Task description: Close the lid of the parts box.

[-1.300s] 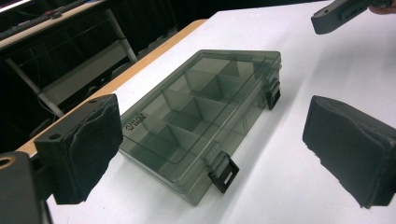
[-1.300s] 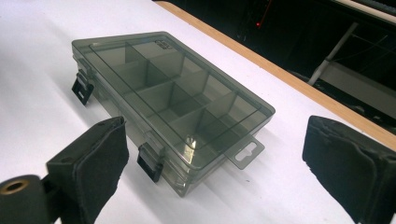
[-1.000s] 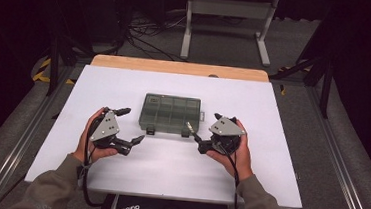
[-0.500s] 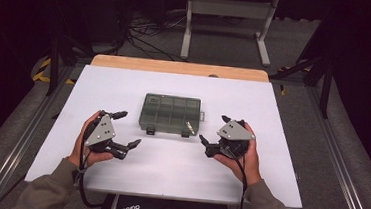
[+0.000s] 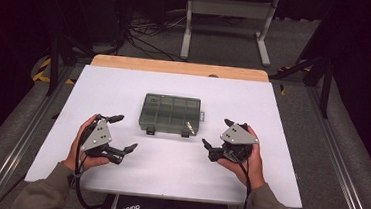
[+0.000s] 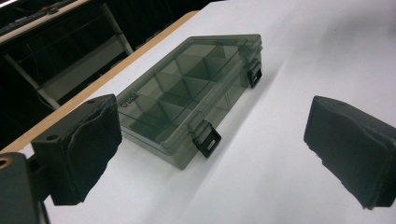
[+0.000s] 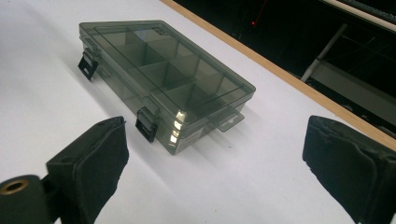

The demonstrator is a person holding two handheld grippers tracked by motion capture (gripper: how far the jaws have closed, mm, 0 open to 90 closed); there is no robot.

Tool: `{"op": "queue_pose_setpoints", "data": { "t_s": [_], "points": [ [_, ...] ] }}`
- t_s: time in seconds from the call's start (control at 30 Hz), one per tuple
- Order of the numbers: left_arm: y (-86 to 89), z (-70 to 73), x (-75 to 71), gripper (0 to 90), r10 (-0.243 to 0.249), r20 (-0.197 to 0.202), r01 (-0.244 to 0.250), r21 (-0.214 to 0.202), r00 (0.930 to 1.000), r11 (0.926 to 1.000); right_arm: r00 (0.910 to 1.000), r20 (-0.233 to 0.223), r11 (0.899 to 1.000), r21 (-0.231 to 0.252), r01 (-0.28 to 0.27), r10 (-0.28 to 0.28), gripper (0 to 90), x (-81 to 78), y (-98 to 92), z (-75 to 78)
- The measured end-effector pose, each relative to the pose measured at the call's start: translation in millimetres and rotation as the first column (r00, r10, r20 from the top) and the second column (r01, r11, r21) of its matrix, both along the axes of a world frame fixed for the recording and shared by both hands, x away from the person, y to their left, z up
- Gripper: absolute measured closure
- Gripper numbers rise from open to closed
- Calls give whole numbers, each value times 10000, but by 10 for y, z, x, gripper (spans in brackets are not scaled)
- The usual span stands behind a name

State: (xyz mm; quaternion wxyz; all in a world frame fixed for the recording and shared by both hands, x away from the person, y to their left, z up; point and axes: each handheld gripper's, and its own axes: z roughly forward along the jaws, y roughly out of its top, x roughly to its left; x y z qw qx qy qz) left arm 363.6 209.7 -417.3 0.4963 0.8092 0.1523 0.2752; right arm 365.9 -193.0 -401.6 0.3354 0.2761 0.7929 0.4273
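Fingers of the left gripper [image 5: 118,132] and right gripper [image 5: 217,135] are spread, empty, flanking the closed smoky translucent plastic compartment box [image 5: 170,114] mid white tabletop [image 5: 279,157]; both latches look fastened, nothing apparently begun.

A white surface [image 5: 124,94] with a wooden far edge is seen. A closed, smoky translucent compartment box [image 5: 171,114] with two black latches is laid flat on it, between and beyond both tools.

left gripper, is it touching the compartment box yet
Apart. The high view shows bare white table between the left gripper and the compartment box.
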Motion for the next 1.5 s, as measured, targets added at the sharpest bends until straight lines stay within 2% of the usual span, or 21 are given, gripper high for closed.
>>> {"op": "queue_pose_setpoints", "data": {
  "t_s": [0.27, 0.6, 0.9, 1.07, 1.2, 1.27, 1.3, 1.5],
  "points": [
    [63, -30, -69, 48, -32, -135, 31, -97, 9999, 9999, 9999, 115, 9995, -307, -1, 5, 74, -79, -40, -19],
    [121, -117, -114, 48, -16, -291, 23, 212, 9996, 9998, 10000, 91, 9991, -414, 43, -39, 73, -166, -136, -69],
    [181, -194, -156, 47, 130, -530, -119, 208, 9985, 9997, 9999, -84, 9985, -544, 111, -116, 68, -223, -204, -180],
    [212, -249, -181, 39, 314, -541, -292, 414, 9980, 9987, 9996, -111, 9991, -325, 272, -276, 62, -287, -276, -249],
    [260, -280, -201, 40, 353, -777, -335, 238, 9964, 9992, 9994, 15, 9990, -307, 338, -338, 62, -352, -354, -303],
    [285, -287, -216, 40, 395, -820, -373, 281, 9958, 9989, 9993, -1, 9993, -34, 373, -373, 62, -378, -399, -328],
    [298, -294, -224, 40, 411, -875, -397, 177, 9953, 9991, 9992, -10, 9992, 80, 400, -400, 62, -387, -414, -343],
    [448, -337, -255, 40, 670, -1283, -685, -72, 9895, 9976, 9989, -59, 9989, 76, 463, -462, 52, -452, -462, -428]
  ]
}}
